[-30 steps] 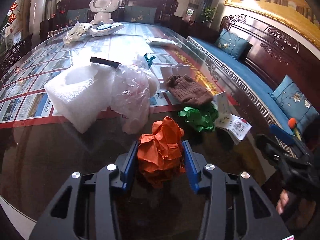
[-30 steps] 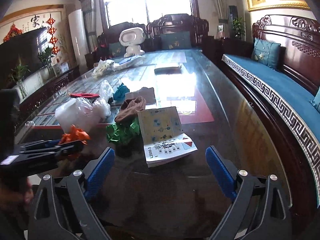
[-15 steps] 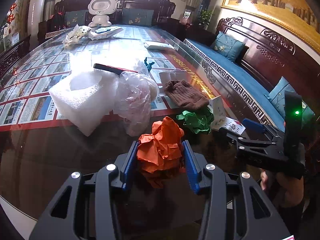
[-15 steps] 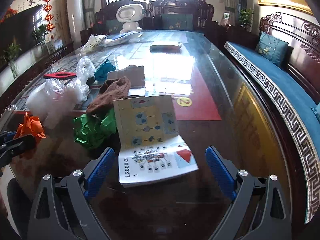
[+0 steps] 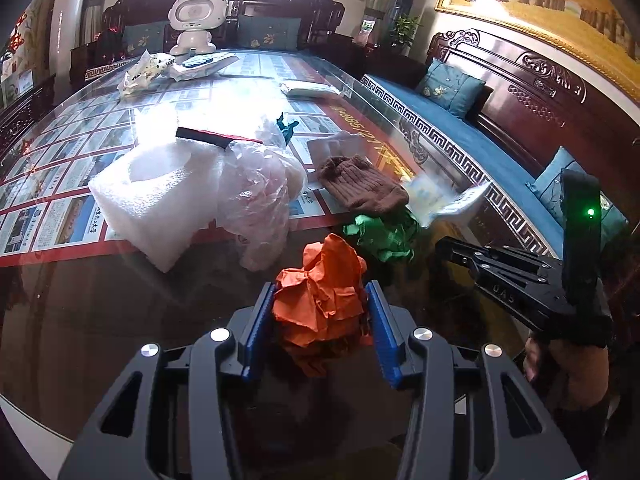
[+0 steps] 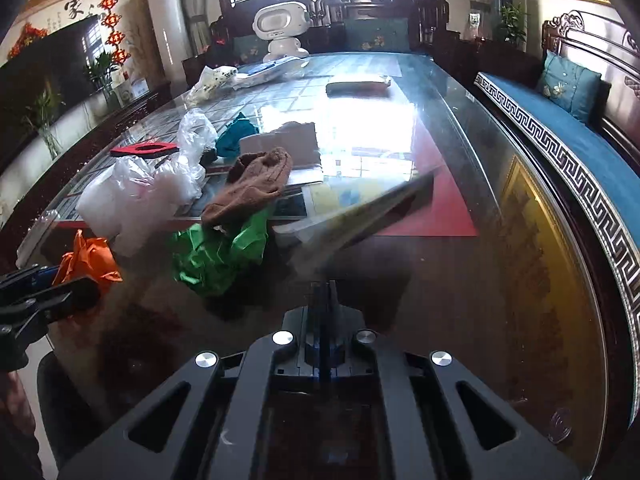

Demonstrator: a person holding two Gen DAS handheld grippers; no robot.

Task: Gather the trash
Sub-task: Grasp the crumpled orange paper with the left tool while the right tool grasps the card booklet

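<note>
My left gripper (image 5: 320, 312) is shut on a crumpled orange paper ball (image 5: 322, 300) just above the glass table near its front edge. My right gripper (image 6: 326, 292) is shut on the near edge of a paper booklet (image 6: 360, 216), which tilts up off the table and looks blurred. The booklet (image 5: 444, 200) and right gripper (image 5: 460, 248) also show in the left wrist view. A crumpled green paper (image 6: 216, 252) lies left of the booklet. Clear plastic wrap (image 5: 256, 196) and a white foam piece (image 5: 156, 196) lie further left.
A brown knit hat (image 5: 360, 184) lies behind the green paper. A red and black foam piece (image 6: 142, 149), teal paper (image 6: 236, 136), a white robot toy (image 6: 282, 30) and bags sit further back. A blue-cushioned wooden bench (image 6: 580, 152) runs along the table's right side.
My right gripper moved forward to the booklet, closed on its near edge and lifted it off the table. My left gripper still holds the orange paper in about the same place.
</note>
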